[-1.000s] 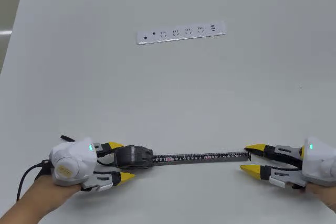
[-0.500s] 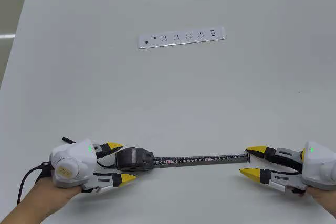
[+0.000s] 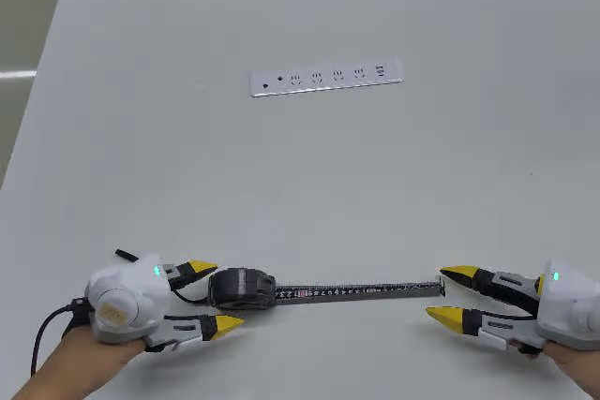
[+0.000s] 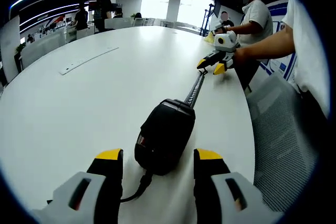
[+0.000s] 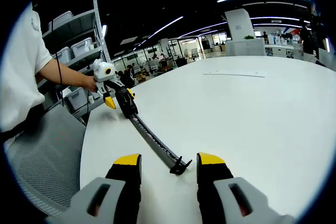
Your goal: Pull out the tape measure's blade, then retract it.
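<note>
Head view: low on the white counter (image 3: 281, 175) the left gripper (image 3: 216, 295) sits at lower left, jaws apart, with the black tape measure (image 3: 242, 288) between their tips; its blade (image 3: 361, 288) runs right to the right gripper (image 3: 448, 294), jaws apart around the hooked end; a power strip (image 3: 325, 77) lies in the upper middle.
Left gripper view: the case lies between the yellow tips, unclamped; the blade reaches toward the upper right.
Right gripper view: the hook lies on the counter between the spread tips, untouched.
</note>
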The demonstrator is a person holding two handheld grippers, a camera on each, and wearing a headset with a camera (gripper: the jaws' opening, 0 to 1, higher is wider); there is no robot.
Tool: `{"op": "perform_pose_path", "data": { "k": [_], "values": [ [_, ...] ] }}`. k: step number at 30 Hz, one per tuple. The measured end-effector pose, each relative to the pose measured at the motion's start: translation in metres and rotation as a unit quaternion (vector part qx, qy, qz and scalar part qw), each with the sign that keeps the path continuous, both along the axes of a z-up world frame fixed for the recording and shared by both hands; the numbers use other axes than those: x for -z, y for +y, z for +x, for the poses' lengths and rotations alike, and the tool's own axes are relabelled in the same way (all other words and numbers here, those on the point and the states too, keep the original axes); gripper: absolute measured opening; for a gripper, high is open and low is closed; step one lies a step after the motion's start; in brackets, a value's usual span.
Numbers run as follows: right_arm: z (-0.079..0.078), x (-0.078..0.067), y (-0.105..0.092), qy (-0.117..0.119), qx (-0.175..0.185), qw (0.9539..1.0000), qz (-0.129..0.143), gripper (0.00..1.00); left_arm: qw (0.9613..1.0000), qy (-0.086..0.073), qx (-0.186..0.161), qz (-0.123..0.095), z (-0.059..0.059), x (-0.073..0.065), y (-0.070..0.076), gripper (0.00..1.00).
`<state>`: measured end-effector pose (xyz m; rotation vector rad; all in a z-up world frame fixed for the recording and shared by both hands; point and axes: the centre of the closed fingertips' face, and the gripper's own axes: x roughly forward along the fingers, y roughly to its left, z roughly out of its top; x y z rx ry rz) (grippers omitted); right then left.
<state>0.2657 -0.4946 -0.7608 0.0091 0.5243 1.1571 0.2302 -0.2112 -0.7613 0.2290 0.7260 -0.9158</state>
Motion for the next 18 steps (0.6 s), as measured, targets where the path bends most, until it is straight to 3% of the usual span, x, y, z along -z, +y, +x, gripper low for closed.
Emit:
{"op": "perform_pose_path", "data": {
  "k": [18],
  "values": [
    [-0.006,-0.007,0.009,-0.024,0.018,0.9994,-0.019,0.45,0.9981,-0.014,-0.059,-0.015,-0.004,-0.009,0.012,0.53]
  ]
}}
